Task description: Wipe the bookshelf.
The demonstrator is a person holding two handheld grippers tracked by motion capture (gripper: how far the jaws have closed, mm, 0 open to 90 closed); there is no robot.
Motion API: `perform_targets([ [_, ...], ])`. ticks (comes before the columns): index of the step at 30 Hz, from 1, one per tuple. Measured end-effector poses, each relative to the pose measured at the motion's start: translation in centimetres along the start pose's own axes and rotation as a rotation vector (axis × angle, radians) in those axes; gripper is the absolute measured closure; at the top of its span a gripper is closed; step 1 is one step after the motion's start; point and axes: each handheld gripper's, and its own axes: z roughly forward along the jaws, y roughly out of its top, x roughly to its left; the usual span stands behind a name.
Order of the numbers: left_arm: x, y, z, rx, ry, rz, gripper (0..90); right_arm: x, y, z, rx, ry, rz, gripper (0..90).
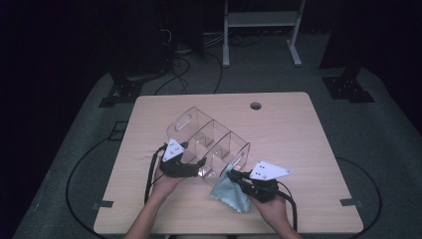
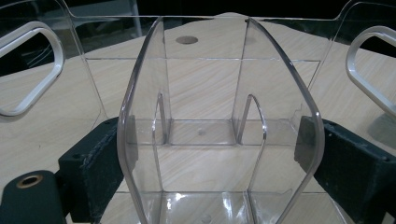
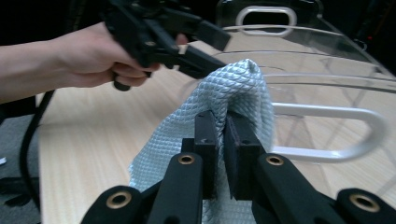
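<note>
A clear plastic organizer (image 1: 209, 137) with several compartments and handle cut-outs stands on the wooden table (image 1: 298, 149). My left gripper (image 1: 195, 155) holds its near left side. In the left gripper view the black pads (image 2: 100, 158) press on the outer walls of one clear section (image 2: 205, 93), jaws set wide. My right gripper (image 1: 233, 174) is shut on a light blue textured cloth (image 1: 230, 191) at the organizer's near right end. The cloth (image 3: 233, 86) bunches up over the closed fingertips of the right gripper (image 3: 222, 119), close to a white-edged handle slot (image 3: 327, 135). The left hand (image 3: 93, 56) shows beyond.
A round cable hole (image 1: 256, 105) sits near the table's far edge. Black cables (image 1: 149, 174) trail from both grippers toward the near edge. On the floor behind stand a white metal frame (image 1: 261, 20) and dark stand bases (image 1: 119, 92).
</note>
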Motion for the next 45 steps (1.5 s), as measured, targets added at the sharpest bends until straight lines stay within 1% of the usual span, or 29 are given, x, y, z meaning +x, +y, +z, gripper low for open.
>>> perform_targets([
  [1, 0.0, 0.0, 0.0, 0.0, -0.001, -0.001, 9.2, 0.3, 0.0, 0.1, 0.004, 0.005, 0.0, 83.7],
  [3, 0.1, 0.0, -0.1, 0.002, -0.005, 0.0, 9.2, 0.7, 0.1, 0.3, 0.004, 0.014, -0.014, 83.8],
  [5, 0.2, -0.1, -0.1, 0.002, -0.006, 0.0, 9.2, 0.5, 0.1, 0.2, 0.003, 0.012, -0.018, 83.8],
  [7, 0.2, -0.1, -0.1, 0.0, -0.006, 0.0, 9.2, 0.3, 0.1, 0.1, 0.0, 0.006, -0.01, 83.8],
  [8, 0.1, 0.0, -0.1, 0.003, -0.005, 0.003, 9.2, -0.1, 0.2, -0.2, -0.01, 0.003, 0.014, 83.8],
  [9, 0.0, 0.0, 0.0, 0.001, -0.005, 0.002, 9.2, -0.1, 0.3, -0.2, -0.018, 0.007, 0.027, 83.7],
  [11, 0.1, 0.0, 0.0, 0.001, -0.006, 0.001, 9.1, 0.0, 0.3, -0.2, -0.02, 0.01, 0.025, 83.7],
  [12, 0.1, 0.0, -0.1, 0.003, -0.009, 0.001, 9.1, 0.6, 0.5, 0.0, -0.023, 0.019, 0.004, 83.7],
  [14, 0.2, -0.1, -0.1, 0.001, -0.011, 0.0, 9.2, 0.7, 0.7, 0.0, -0.016, 0.018, -0.008, 83.8],
  [16, 0.2, -0.1, -0.2, 0.006, -0.009, 0.007, 9.3, 0.2, 0.7, -0.1, -0.019, 0.014, 0.003, 83.8],
  [18, 0.1, 0.0, -0.1, 0.003, -0.009, 0.007, 9.3, -0.3, 0.8, -0.4, -0.029, -0.006, 0.008, 83.8],
  [19, 0.1, 0.0, -0.1, 0.003, -0.009, 0.007, 9.3, -0.3, 0.8, -0.4, -0.029, -0.006, 0.008, 83.8],
  [20, 0.1, 0.0, -0.1, 0.003, -0.009, 0.007, 9.3, -1.0, 0.9, -0.8, -0.043, -0.033, 0.018, 83.7],
  [21, 0.1, 0.0, -0.1, 0.003, -0.009, 0.007, 9.3, -1.2, 0.9, -0.9, -0.042, -0.04, 0.022, 83.7],
  [23, 0.1, 0.0, -0.1, 0.003, -0.008, 0.008, 9.2, -1.5, 0.9, -1.0, -0.048, -0.039, 0.038, 83.7],
  [25, 0.1, 0.0, -0.1, 0.003, -0.009, 0.008, 9.2, -1.1, 1.0, -0.8, -0.041, -0.027, 0.029, 83.6],
  [27, 0.1, 0.0, -0.1, 0.003, -0.009, 0.003, 9.2, -0.5, 1.0, -0.5, -0.028, 0.004, 0.013, 83.6],
  [28, 0.1, 0.0, -0.1, 0.005, -0.01, 0.003, 9.2, -0.3, 1.0, -0.4, -0.022, 0.011, 0.006, 83.6],
  [29, 0.1, -0.1, -0.2, 0.003, -0.01, 0.0, 9.2, 0.0, 1.0, -0.3, -0.018, 0.009, -0.01, 83.6],
  [30, 0.1, -0.1, -0.2, 0.002, -0.01, -0.003, 9.2, 0.0, 1.1, -0.2, -0.018, 0.01, -0.013, 83.6],
  [33, 0.1, 0.0, -0.1, 0.005, -0.007, 0.009, 9.2, -0.6, 1.0, -0.3, -0.018, 0.01, 0.006, 83.6],
  [37, 0.1, 0.0, 0.0, 0.002, -0.006, 0.004, 9.2, -0.9, 0.9, -0.5, -0.022, -0.007, 0.009, 83.6],
  [38, 0.1, 0.0, -0.1, 0.002, -0.006, 0.005, 9.2, -0.9, 0.9, -0.5, -0.022, -0.007, 0.017, 83.5],
  [39, 0.1, 0.0, -0.1, 0.005, -0.008, 0.006, 9.2, -0.7, 0.9, -0.6, -0.027, -0.01, 0.012, 83.5],
  [41, 0.0, 0.0, -0.1, 0.003, -0.012, 0.006, 9.2, -0.2, 0.7, -0.5, -0.034, 0.004, 0.003, 83.6],
  [42, 0.0, 0.0, -0.1, 0.002, -0.014, 0.004, 9.2, 0.0, 0.7, -0.5, -0.028, 0.006, 0.0, 83.6],
  [43, 0.0, 0.0, -0.1, 0.006, -0.015, 0.009, 9.2, 0.0, 0.7, -0.5, -0.026, 0.004, -0.003, 83.7],
  [45, 0.0, 0.0, -0.1, 0.01, -0.015, 0.015, 9.2, -0.4, 0.6, -0.6, -0.026, -0.007, -0.002, 83.7],
])
